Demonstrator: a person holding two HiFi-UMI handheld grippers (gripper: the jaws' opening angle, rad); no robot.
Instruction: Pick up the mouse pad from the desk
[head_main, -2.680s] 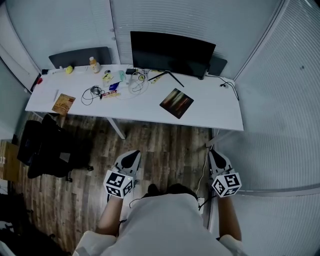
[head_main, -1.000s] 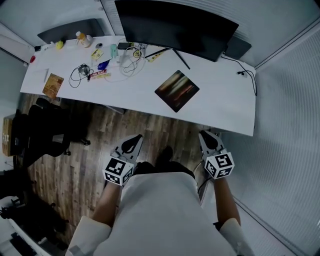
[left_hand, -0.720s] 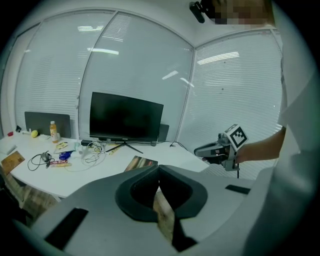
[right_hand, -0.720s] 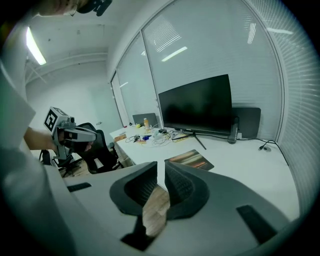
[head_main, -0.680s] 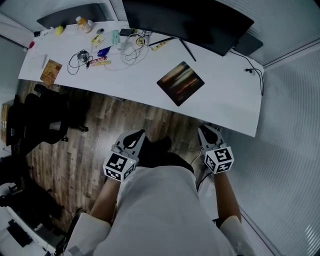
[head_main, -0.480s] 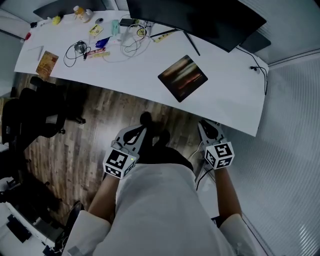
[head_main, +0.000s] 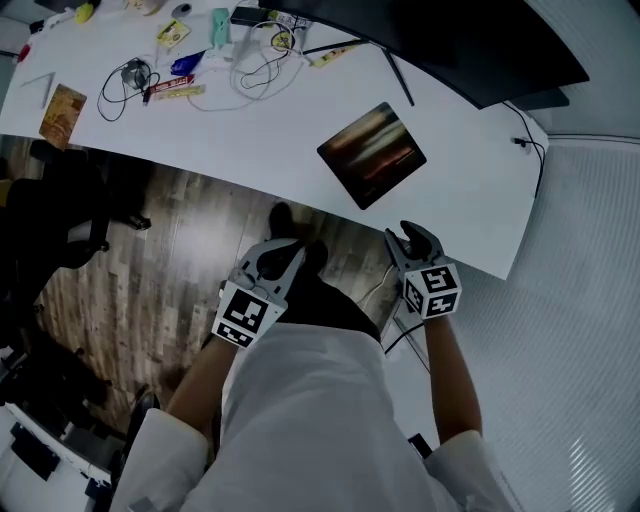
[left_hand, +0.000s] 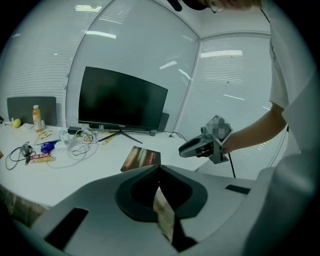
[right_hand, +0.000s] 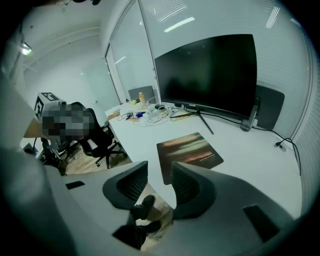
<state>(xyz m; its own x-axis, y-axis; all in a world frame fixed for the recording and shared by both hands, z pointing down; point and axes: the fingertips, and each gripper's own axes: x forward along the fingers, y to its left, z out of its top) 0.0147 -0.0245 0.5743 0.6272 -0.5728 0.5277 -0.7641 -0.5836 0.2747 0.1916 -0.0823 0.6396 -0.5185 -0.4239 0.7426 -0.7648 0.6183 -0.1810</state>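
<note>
The mouse pad (head_main: 372, 153), seen flat near the front edge of the counter (head_main: 250, 140), is judged thin, light and floppy, best pinched at its near corner by the right tool (head_main: 410, 234), whose empty jaws have just been opening; the left tool (head_main: 280, 255) is seen closed.

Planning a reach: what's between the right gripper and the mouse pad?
Only bare desk up to the mouse pad, per the head view. The right gripper has just been opening its jaws, nothing between them.
</note>
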